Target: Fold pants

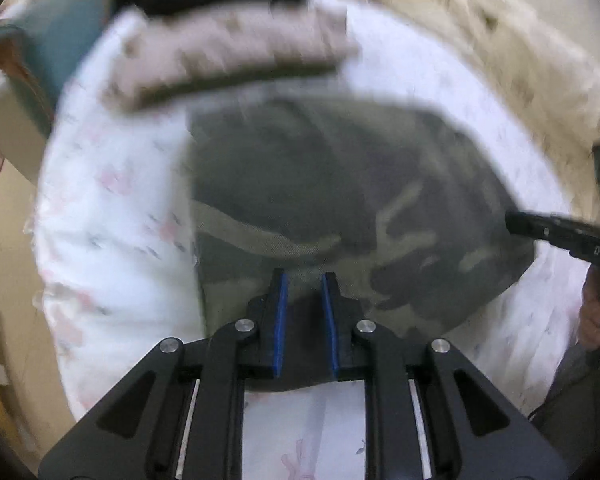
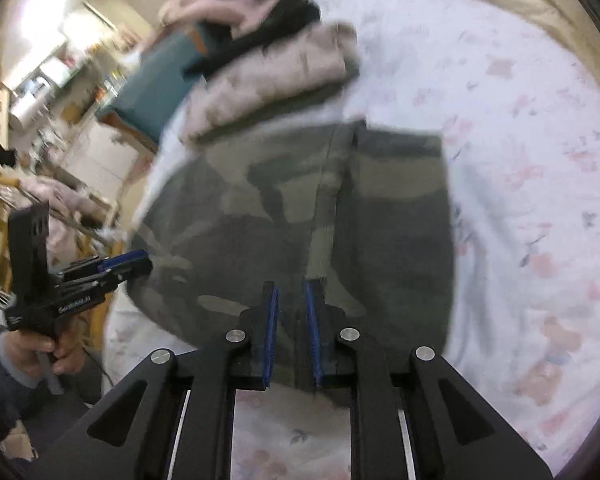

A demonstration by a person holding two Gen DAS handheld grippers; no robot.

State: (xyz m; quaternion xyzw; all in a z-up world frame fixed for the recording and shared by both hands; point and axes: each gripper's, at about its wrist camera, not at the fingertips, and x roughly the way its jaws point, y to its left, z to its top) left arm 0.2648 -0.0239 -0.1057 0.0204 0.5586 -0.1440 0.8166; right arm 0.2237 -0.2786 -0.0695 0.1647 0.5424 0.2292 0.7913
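Camouflage pants point(image 1: 340, 208) lie folded flat on a white flowered bedsheet point(image 1: 112, 208), and also show in the right wrist view point(image 2: 340, 208). My left gripper point(image 1: 304, 280) hovers over the pants' near edge, its blue-padded jaws slightly apart with nothing clearly between them. My right gripper point(image 2: 291, 288) hovers over the pants' near edge too, jaws slightly apart and empty. The right gripper also shows at the right edge of the left wrist view point(image 1: 516, 224). The left gripper shows at the left of the right wrist view point(image 2: 136, 264). Both views are motion-blurred.
A folded pinkish-beige garment point(image 1: 228, 60) lies on the sheet beyond the pants, also in the right wrist view point(image 2: 272, 80). A dark item point(image 2: 268, 28) and a teal cushion point(image 2: 160, 84) lie behind it. A beige blanket point(image 1: 500, 40) bunches at the far right.
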